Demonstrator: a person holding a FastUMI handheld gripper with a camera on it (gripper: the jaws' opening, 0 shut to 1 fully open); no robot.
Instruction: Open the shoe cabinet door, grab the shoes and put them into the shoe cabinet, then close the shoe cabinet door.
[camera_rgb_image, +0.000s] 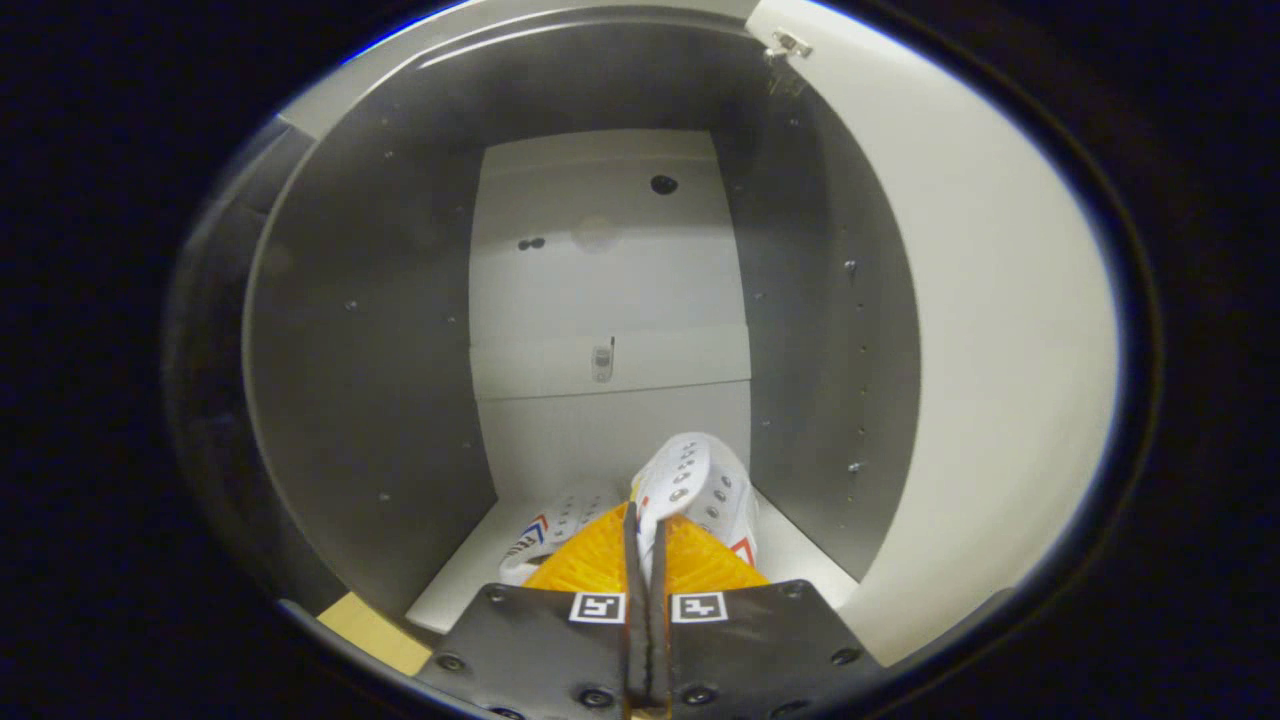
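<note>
Gripper (646, 545) clamped on white perforated shoe (700, 490), its twin (550, 530) alongside, inside open shoe cabinet (370, 380).

Home-style entryway storage: inside of a shoe cabinet (610, 300), door (980, 330) open, shoes (690, 490) within

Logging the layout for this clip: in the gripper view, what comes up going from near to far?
Gripper, fingers nearly closed on a white shoe → cabinet floor → cabinet back panel.
</note>
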